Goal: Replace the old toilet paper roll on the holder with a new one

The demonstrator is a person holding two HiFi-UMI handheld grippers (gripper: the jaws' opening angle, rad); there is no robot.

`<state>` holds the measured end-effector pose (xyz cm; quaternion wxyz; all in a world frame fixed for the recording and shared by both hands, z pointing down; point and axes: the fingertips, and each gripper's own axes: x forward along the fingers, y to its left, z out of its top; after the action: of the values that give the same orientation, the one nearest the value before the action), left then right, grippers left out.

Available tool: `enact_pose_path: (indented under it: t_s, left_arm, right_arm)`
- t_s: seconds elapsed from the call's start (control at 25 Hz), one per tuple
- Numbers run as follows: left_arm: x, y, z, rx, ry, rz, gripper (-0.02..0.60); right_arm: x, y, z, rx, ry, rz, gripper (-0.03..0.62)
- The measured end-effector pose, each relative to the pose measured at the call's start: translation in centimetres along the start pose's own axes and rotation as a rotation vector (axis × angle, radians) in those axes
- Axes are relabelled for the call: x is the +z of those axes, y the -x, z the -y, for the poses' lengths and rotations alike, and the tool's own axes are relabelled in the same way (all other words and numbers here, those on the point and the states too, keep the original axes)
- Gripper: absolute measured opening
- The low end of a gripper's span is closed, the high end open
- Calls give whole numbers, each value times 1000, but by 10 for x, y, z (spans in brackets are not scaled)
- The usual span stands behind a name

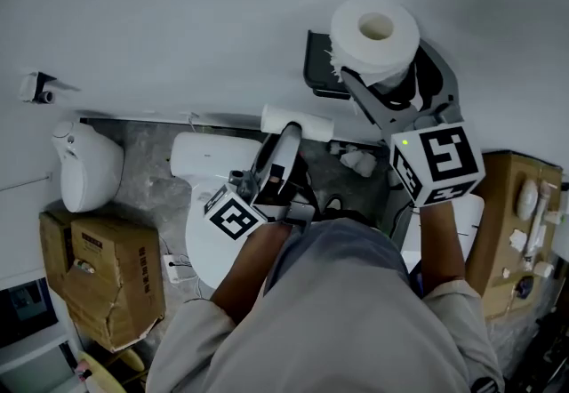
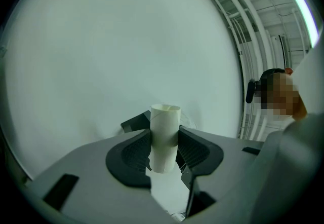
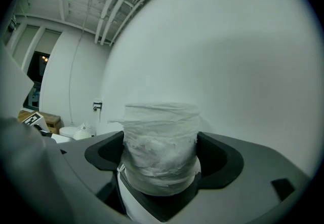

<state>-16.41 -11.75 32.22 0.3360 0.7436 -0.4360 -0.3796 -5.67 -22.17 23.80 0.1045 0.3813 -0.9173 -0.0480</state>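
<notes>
**Head view.** My left gripper carries the empty tube crosswise in front of me. My right gripper brackets the new roll, which stands on end at the black wall holder with its core hole facing up.

**Left gripper view.** The jaws are narrow, with both pads clamped on the tube.

**Right gripper view.** The jaws are wide with the roll between them, and the pads look just clear of the paper.

I judge the step in hand to be releasing the roll at the holder. Next I should draw the right gripper straight back without snagging loose paper, then discard the tube.
</notes>
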Motion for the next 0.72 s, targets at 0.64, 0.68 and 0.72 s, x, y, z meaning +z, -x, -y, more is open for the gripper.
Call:
enact_pose_path:
  t_s: [0.64,0.68,0.72]
  left_arm:
    - [14,5,-3,8,17,14,164]
    - [15,4,-3,7,18,11,164]
    - [15,4,-3,6,19,9,164]
  right_arm:
    - [11,6,-4,26,-30,33,431]
    - [11,6,-5,24,-31,33,431]
    - [11,6,-5,21,-33,34,431]
